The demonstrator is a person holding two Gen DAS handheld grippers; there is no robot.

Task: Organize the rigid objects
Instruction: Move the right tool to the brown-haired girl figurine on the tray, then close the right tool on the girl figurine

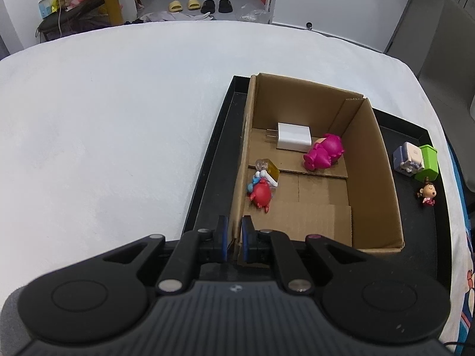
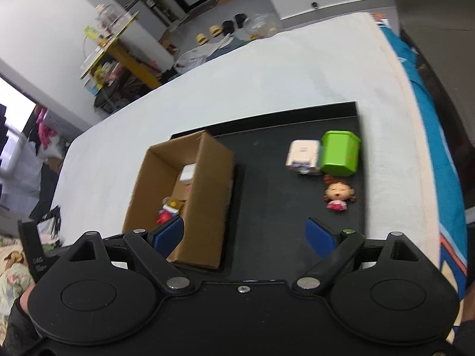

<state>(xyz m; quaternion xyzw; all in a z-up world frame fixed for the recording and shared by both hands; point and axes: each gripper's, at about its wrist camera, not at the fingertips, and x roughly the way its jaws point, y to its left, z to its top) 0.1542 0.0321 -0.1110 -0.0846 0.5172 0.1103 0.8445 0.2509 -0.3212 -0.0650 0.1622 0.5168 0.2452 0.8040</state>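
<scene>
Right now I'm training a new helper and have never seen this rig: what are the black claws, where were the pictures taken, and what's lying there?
No robot here: a person holds a two-finger claw in each hand, each carrying a forward-looking camera. In the left view, the left gripper pinches the near wall of a cardboard box standing in a black tray. Inside lie a white charger, a pink pig and a red figure. In the right view, the right gripper is open and empty, above the tray. Ahead stand a green bin, a white toy and a small doll.

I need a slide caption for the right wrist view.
Open right tool hovers over black tray, facing doll figurine beside cardboard box.
</scene>
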